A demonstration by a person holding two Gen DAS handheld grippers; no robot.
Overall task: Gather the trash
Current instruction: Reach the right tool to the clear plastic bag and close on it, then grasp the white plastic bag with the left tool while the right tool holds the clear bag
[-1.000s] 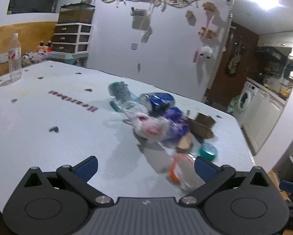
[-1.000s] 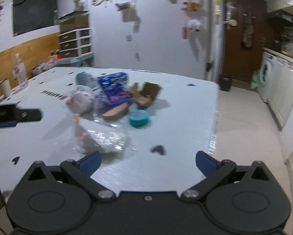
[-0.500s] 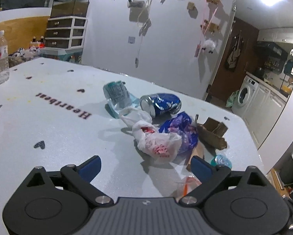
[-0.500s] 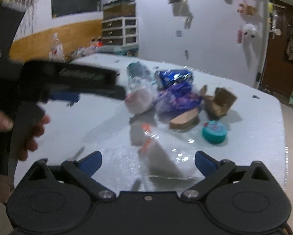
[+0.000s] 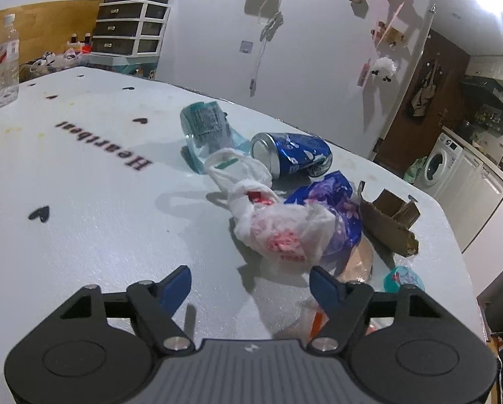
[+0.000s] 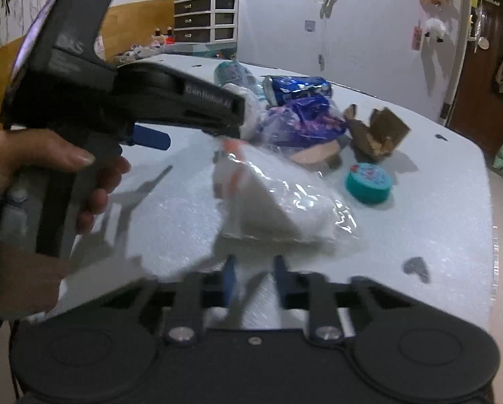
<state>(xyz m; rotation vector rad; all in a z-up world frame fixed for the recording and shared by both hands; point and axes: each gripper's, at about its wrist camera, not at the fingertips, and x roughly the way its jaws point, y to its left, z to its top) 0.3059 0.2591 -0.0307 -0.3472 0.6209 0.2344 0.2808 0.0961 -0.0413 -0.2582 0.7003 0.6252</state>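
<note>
On the table point(image 5: 83, 235), left gripper point(image 5: 249, 281) just narrowed, empty, short of the white bag point(image 5: 278, 229), right gripper point(image 6: 254, 269) just squeezed near-closed, grip on the clear bag point(image 6: 285, 202) unclear: could slip off thin film, or scatter the heaped trash.

My left gripper point(image 5: 251, 281) pointed forward and downward, its blue fingers point(image 5: 177, 284) partly apart after just closing inward, with nothing pressed between them. My left hand point(image 6: 59, 171) wrapped its handle, off to the left of my right gripper point(image 6: 253, 281). The right jaws had just closed almost together, gripping nothing I could make out.
</note>
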